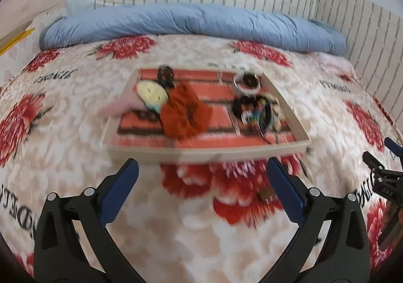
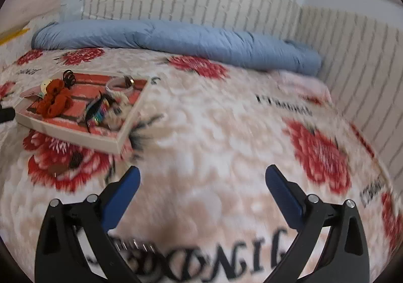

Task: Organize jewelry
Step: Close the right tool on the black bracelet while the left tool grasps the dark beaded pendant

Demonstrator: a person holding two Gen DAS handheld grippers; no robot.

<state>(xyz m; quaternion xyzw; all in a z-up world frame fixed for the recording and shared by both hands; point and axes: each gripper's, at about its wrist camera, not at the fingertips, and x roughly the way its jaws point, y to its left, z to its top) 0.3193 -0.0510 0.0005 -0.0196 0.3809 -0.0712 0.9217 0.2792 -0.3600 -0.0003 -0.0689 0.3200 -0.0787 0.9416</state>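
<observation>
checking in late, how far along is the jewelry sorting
Already in the tray: orange scrunchie, black hair ties, a bangle, still jumbled. In hand: nothing; left claw and right claw are open above the blanket. Left: a small brown item outside the tray.

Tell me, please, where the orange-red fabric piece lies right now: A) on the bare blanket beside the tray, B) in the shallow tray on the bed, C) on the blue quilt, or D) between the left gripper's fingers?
B: the orange-red fabric piece lies inside the tray, next to a pale round item, while both grippers hang open and empty short of it.
</observation>
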